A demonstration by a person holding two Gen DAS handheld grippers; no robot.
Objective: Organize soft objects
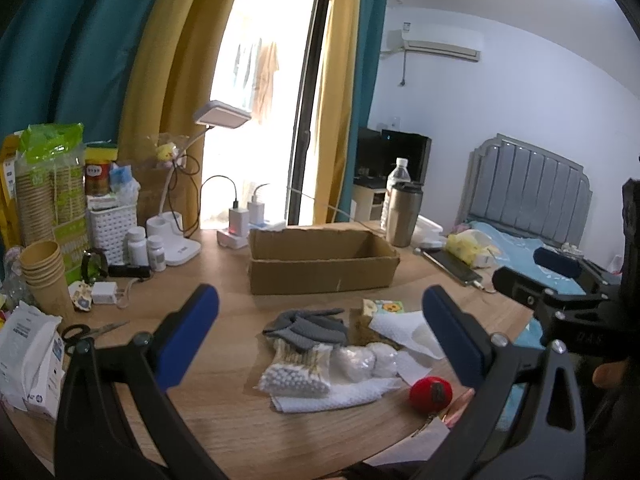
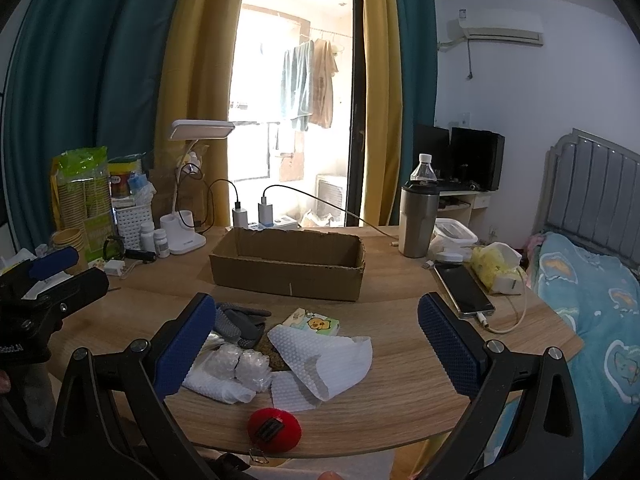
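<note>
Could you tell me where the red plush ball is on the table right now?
The red plush ball sits near the table's front edge, apart from the pile, just in front of the white paper towels; in the left wrist view it lies low and right of centre.

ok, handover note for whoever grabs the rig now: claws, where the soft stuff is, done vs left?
Left claw: open, holding nothing, above the pile.
Right claw: open, holding nothing, above the same pile.
Box: behind the pile; nothing shows inside from here.
On the table in front of it: grey gloves, swabs, cotton balls, white towels, tissue pack, red ball at the near edge.
Done: nothing boxed yet.
Left: probably move every soft item into the box.
</note>
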